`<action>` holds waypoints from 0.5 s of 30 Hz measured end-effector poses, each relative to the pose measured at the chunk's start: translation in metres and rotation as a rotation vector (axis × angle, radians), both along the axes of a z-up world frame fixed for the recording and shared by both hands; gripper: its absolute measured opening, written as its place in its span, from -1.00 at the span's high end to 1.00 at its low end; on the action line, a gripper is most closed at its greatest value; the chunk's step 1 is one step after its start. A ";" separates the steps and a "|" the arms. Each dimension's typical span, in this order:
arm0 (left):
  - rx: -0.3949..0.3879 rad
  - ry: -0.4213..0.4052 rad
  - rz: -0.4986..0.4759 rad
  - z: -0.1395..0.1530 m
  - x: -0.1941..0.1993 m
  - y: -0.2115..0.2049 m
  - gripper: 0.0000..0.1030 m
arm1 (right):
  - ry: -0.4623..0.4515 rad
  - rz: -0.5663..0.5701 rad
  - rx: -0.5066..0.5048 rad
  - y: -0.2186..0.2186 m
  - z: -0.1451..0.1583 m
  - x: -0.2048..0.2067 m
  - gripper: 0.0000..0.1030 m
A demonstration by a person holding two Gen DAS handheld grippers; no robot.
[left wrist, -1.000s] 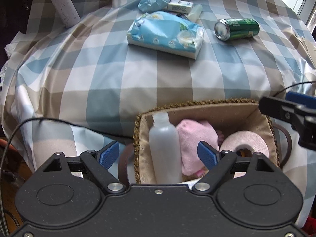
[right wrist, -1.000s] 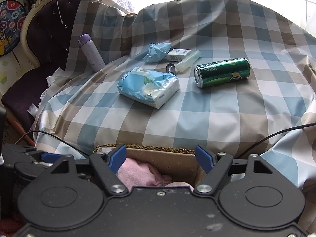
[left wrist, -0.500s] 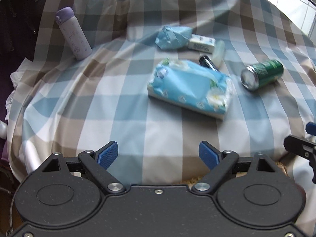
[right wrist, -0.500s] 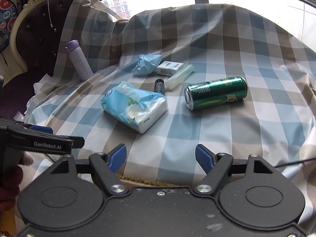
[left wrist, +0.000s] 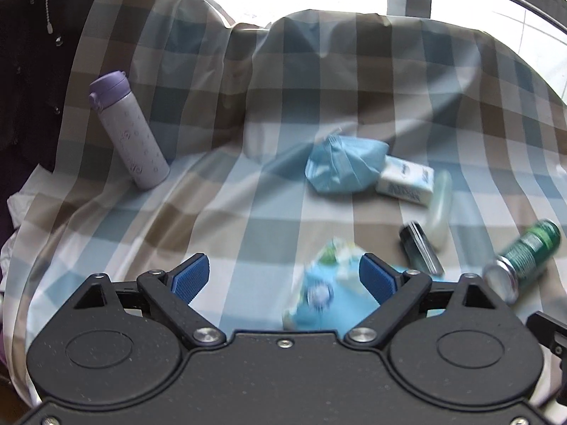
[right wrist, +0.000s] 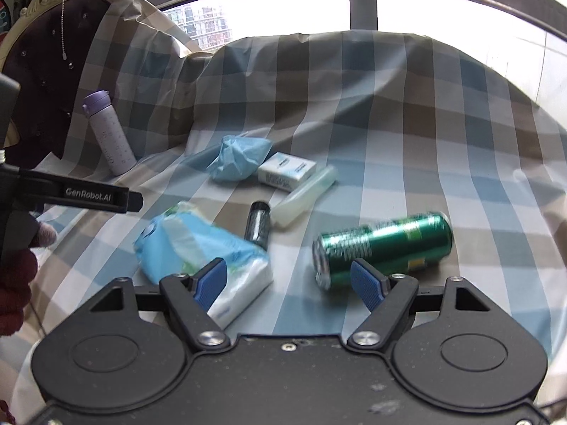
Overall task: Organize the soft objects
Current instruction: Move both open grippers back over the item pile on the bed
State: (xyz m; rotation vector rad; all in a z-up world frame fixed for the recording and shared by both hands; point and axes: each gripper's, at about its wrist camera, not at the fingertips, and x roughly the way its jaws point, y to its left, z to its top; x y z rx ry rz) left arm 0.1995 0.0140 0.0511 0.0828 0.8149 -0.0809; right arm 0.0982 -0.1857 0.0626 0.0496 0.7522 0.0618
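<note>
A soft light-blue tissue pack (left wrist: 319, 294) (right wrist: 198, 248) lies on the checked cloth. My left gripper (left wrist: 283, 276) hovers over it with its jaws opening; the blurred pack shows low between the fingers, close to the right pad, with no pad pressing on it. My right gripper (right wrist: 288, 281) stands open and empty between the pack and a green can (right wrist: 382, 248). Farther back lie a crumpled blue cloth (left wrist: 345, 168) (right wrist: 239, 157) and a small white tissue packet (left wrist: 405, 180) (right wrist: 287, 171).
A purple flask (left wrist: 129, 134) (right wrist: 108, 134) stands at the back left. A translucent tube (right wrist: 304, 194) and a black cylinder (right wrist: 258, 223) lie mid-table. The can (left wrist: 524, 258) lies on its side at right. A dark-red gloved hand (right wrist: 14, 283) holds the left gripper.
Both grippers have moved forward over the table and the wicker basket has dropped out of view. The tissue pack now sits right at both grippers' fingers. The left jaws stand slightly wider.
</note>
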 end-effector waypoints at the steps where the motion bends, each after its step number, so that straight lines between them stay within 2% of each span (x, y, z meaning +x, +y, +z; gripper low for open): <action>1: 0.003 -0.007 0.007 -0.001 0.009 -0.002 -0.72 | -0.009 0.005 -0.021 0.000 0.000 0.008 -0.48; 5: 0.020 -0.025 0.033 -0.008 0.042 -0.006 -0.73 | 0.004 0.046 -0.085 -0.003 0.000 0.045 -0.48; 10: 0.039 -0.055 0.074 -0.022 0.069 0.001 -0.73 | 0.104 0.101 -0.066 -0.005 -0.007 0.088 -0.48; 15: 0.009 -0.038 0.092 -0.033 0.077 0.018 -0.74 | 0.183 0.154 -0.150 0.006 -0.018 0.126 -0.46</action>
